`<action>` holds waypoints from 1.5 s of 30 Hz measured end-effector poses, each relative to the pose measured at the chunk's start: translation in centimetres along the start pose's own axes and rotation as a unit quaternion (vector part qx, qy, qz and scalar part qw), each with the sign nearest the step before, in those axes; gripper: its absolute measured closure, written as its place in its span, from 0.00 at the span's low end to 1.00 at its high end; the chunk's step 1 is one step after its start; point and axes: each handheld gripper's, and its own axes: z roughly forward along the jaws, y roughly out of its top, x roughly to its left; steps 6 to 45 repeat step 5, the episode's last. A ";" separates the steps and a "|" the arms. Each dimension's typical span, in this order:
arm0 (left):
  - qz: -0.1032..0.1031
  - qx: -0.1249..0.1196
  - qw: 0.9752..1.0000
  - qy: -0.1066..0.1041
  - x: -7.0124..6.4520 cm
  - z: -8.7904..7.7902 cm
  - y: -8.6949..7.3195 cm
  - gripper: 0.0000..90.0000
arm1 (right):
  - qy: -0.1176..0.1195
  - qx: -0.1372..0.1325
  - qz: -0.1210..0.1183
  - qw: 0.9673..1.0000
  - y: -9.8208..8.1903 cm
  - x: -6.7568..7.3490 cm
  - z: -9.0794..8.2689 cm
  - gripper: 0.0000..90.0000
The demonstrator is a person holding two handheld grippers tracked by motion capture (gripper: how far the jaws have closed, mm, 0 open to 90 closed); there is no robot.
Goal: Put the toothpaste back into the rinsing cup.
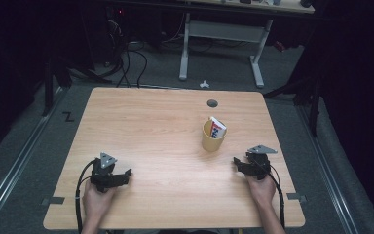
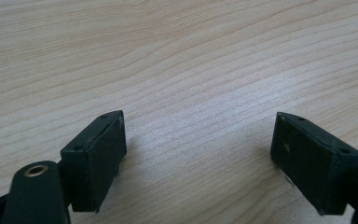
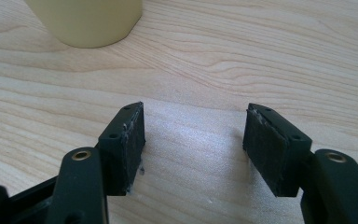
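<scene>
A yellow cup (image 1: 213, 137) stands upright right of the table's middle, with a white, red and blue packet (image 1: 217, 127) sticking out of its top. The cup's base (image 3: 86, 21) is at the upper left of the right gripper view. My right gripper (image 1: 237, 164) rests on the table a little right of and nearer than the cup; its jaws stand open on bare wood (image 3: 193, 135). My left gripper (image 1: 125, 175) lies near the front left of the table, jaws wide open over bare wood (image 2: 200, 140). A hand holds each gripper.
The wooden table (image 1: 151, 126) has a round cable hole (image 1: 212, 103) near its far edge, behind the cup. Beyond the table are a white desk frame (image 1: 221, 44), cables on the floor and a small white object (image 1: 204, 84).
</scene>
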 end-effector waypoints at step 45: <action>-0.001 0.000 1.000 -0.001 0.0 0.0 0.0 0.21 | -0.001 0.000 0.001 1.000 0.0 0.0 0.0 0.43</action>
